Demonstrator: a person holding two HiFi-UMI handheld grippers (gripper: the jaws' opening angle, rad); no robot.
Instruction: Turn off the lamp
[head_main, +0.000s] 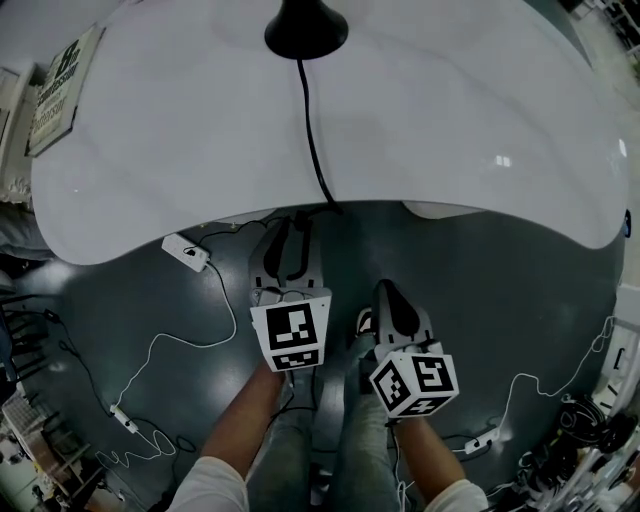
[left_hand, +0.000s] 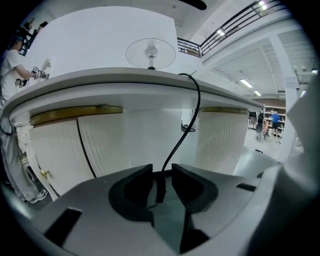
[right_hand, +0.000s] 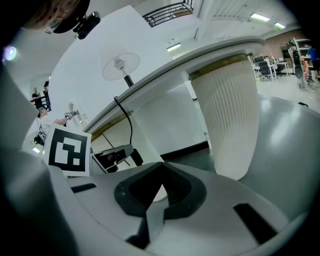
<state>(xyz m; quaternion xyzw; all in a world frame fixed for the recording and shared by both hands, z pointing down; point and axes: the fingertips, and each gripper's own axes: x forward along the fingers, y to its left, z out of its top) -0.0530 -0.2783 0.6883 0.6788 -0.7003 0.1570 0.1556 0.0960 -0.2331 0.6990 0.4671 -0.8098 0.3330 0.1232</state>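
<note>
The lamp's black base (head_main: 305, 28) stands at the far edge of the white table (head_main: 450, 120). Its black cord (head_main: 312, 130) crosses the top, drops over the near edge and hangs down to my left gripper (head_main: 287, 228). In the left gripper view the cord (left_hand: 192, 107) ends in a slim dark inline switch (left_hand: 160, 186) between the jaws of that gripper (left_hand: 161, 171). The jaws stand apart, with a gap on each side of the switch. My right gripper (head_main: 385, 292) hangs lower right, below the table edge, its jaws (right_hand: 162, 165) shut on nothing.
Ribbed white pedestals (left_hand: 220, 135) (right_hand: 227, 120) hold up the table just ahead. A white power adapter (head_main: 186, 251) and thin white cables (head_main: 150, 360) lie on the grey floor. A framed sign (head_main: 55, 85) rests at the table's left. A person (left_hand: 12, 75) stands at far left.
</note>
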